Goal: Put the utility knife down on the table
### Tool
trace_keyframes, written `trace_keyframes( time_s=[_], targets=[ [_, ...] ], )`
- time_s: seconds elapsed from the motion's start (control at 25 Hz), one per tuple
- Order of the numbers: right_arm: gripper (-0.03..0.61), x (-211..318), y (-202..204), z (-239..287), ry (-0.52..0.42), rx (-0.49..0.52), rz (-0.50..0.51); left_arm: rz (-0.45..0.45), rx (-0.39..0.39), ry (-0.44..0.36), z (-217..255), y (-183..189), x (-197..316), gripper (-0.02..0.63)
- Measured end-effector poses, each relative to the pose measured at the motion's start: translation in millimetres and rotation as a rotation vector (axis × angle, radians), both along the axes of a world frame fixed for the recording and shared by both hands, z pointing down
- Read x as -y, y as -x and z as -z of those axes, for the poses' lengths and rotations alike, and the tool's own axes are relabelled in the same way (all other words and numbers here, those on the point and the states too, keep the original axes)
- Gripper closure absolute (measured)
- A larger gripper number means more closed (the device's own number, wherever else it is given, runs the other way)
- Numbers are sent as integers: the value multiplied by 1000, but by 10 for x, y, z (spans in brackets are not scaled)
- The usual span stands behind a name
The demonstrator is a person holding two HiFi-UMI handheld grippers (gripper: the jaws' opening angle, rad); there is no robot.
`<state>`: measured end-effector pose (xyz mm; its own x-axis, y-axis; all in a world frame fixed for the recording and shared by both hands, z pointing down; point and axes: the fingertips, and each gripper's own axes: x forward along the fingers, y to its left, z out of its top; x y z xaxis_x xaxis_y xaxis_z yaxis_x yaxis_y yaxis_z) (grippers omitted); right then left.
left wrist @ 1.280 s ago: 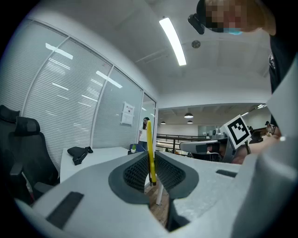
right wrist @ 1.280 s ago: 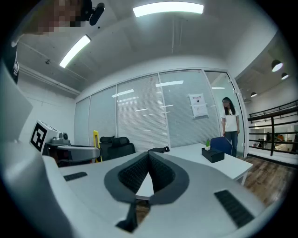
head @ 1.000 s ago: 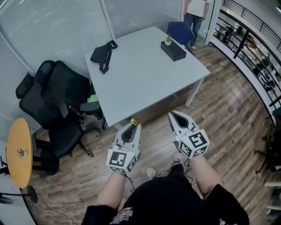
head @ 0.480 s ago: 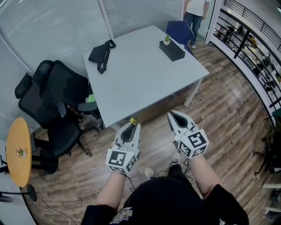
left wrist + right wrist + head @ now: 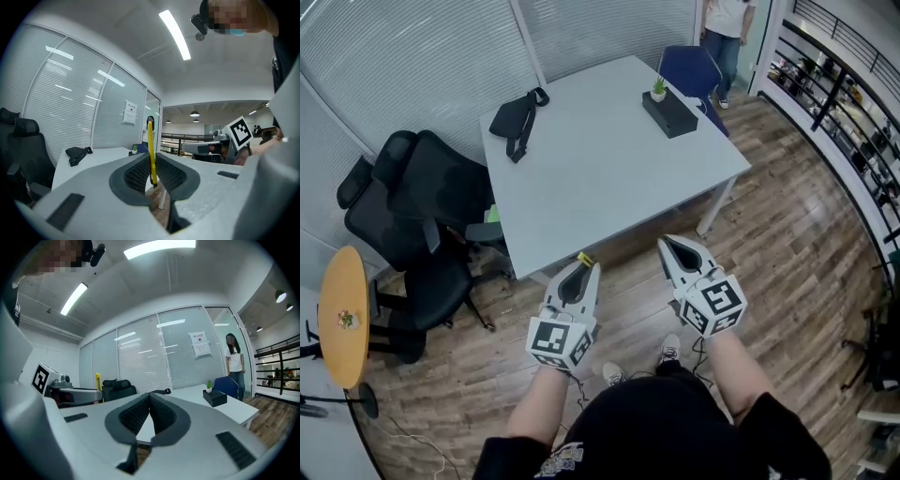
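The left gripper (image 5: 152, 161) is clamped on a yellow utility knife (image 5: 151, 145), which stands upright between its closed jaws, its top poking above them. In the head view the knife is over the wooden floor (image 5: 769, 234), just short of the near edge of the light grey table (image 5: 609, 178). The right gripper (image 5: 149, 397), held beside the left, has its jaws pressed together on nothing. A black bag (image 5: 517, 117) and a black box (image 5: 669, 112) lie on the table's far side.
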<state>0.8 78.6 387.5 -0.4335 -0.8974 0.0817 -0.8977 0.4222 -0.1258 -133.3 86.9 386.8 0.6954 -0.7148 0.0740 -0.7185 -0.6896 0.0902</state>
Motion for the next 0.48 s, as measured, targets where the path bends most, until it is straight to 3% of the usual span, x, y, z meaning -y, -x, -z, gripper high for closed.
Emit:
trace_keyframes(
  time_s=[0.48],
  targets=[
    [574, 348, -798, -20, 0, 17, 91, 85, 6, -8, 45, -837, 280, 572]
  ],
)
